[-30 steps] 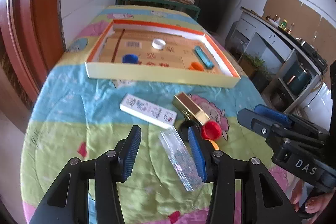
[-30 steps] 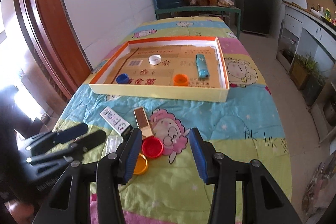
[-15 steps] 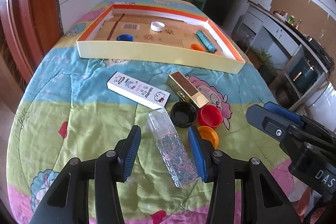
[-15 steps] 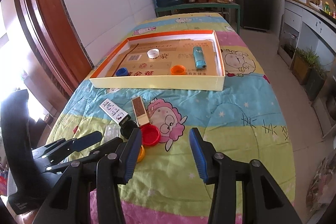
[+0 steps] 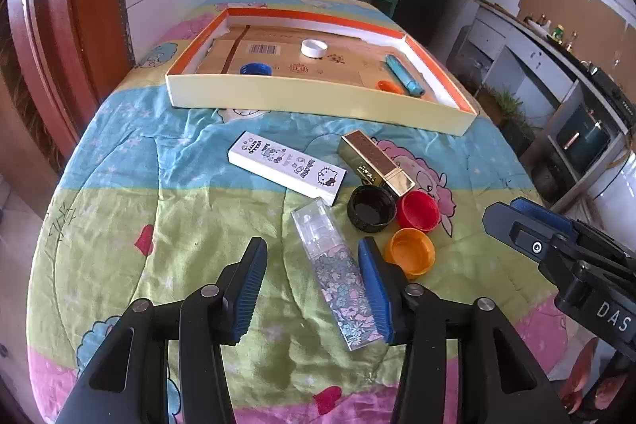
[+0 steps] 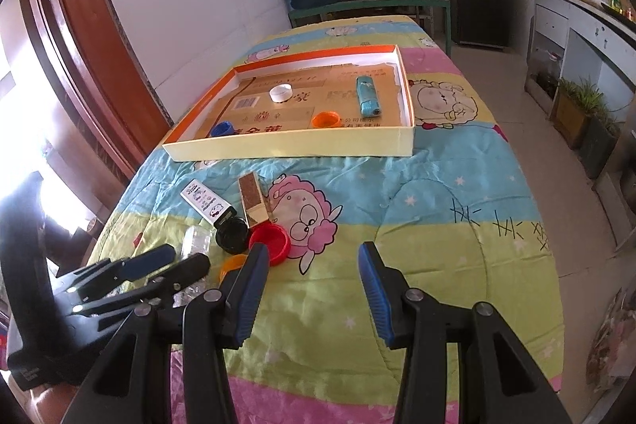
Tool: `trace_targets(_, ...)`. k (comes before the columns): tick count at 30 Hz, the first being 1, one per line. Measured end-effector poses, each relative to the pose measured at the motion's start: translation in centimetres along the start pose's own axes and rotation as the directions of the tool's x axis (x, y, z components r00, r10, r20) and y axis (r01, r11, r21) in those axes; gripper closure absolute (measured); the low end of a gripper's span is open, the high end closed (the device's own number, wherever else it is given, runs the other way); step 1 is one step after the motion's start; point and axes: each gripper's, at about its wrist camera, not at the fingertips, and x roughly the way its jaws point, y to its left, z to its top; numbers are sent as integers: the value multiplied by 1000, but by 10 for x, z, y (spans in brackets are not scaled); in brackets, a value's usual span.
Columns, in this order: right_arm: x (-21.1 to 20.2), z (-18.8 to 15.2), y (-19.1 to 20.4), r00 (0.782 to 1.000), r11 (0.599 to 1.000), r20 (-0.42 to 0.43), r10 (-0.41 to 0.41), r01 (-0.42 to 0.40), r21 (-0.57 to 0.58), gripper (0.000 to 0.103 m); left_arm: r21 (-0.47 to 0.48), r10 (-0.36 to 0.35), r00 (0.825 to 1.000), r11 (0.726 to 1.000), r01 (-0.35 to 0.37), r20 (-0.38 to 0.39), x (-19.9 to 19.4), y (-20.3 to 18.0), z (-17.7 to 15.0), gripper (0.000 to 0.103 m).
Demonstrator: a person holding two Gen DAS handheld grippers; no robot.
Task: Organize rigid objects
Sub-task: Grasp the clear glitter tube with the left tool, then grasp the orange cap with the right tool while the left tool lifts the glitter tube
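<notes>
A clear floral case (image 5: pixel 338 273) lies on the quilt between the fingers of my left gripper (image 5: pixel 311 245), close to the right one; its jaws are opening and do not press it. Just beyond lie a white cartoon box (image 5: pixel 286 171), a gold box (image 5: pixel 373 161), and black (image 5: pixel 371 211), red (image 5: pixel 417 210) and orange (image 5: pixel 411 251) caps. My right gripper (image 6: pixel 313 249) hovers open over bare quilt right of the red cap (image 6: pixel 270 239), nothing between its fingers. The left gripper (image 6: pixel 185 259) shows at that view's lower left.
An orange-rimmed cardboard tray (image 5: pixel 318 96) sits farther back, holding a white cap (image 5: pixel 314 47), a blue cap (image 5: pixel 256 69), an orange cap (image 5: pixel 389 86) and a teal tube (image 5: pixel 405 78). A wooden door frame (image 5: pixel 51 26) flanks the table's left; cabinets (image 6: pixel 576 38) stand to the right.
The left wrist view has tipped, so the black and orange caps now show clear of the right finger. The left jaws stand slightly wider. The right gripper has hardly shifted.
</notes>
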Motion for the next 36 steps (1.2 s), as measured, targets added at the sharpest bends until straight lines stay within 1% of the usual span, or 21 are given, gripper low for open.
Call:
trace_targets(2,2,-1,0,1000,1000,-3,1,-1,-2,56,24,-4,1000,1000,4,-27,6,-6,1,53)
trace_targets(4,4,-2,1,1000,1000,-9,6,-6,0,56,60,24,999,998,-22,-24,8,-15,1,53)
trace_targets(9,3,-4,2,1000,1000,-10,2,-2,-7,56,82,48,999,996,-47,-13,9,-20,-2,53)
trace_targets(10,3,-4,1,1000,1000,-10,0,0,-5,56,97,45,999,994,-44,-12,9,-22,-2,54)
trace_targets(11,3,-5,0,1000,1000,-11,-1,1,-1,56,104,26,1000,994,-25,-10,8,-23,-3,65)
trace_targets(12,3,-5,-2,1000,1000,-12,-2,2,6,56,101,-2,1000,995,3,-11,7,-22,-3,70)
trace_targets(13,3,-5,-2,1000,1000,-13,-1,1,10,56,97,-19,1000,995,20,-12,7,-21,-3,74)
trace_targets(16,4,-7,-3,1000,1000,-16,5,-5,17,56,99,-43,999,994,45,-20,6,-17,-2,81)
trace_targets(20,5,-10,-2,1000,1000,-23,11,-10,11,56,84,-73,997,994,76,-39,5,-10,0,82)
trace_targets(23,6,-13,-1,999,1000,-28,26,-26,13,56,102,-68,997,992,72,-38,2,-11,1,82)
trace_targets(25,6,-16,3,999,999,-29,43,-43,5,56,113,-67,997,991,70,-27,-2,-12,0,82)
trace_targets(29,7,-21,11,996,997,-37,77,-77,-16,56,102,-79,997,992,79,2,-12,-7,3,83)
trace_targets(31,9,-23,17,995,995,-45,92,-93,-33,56,87,-82,996,993,80,18,-19,-1,5,83)
trace_targets(36,18,-26,36,993,991,-61,104,-108,-82,56,37,-55,997,998,53,48,-28,21,12,83)
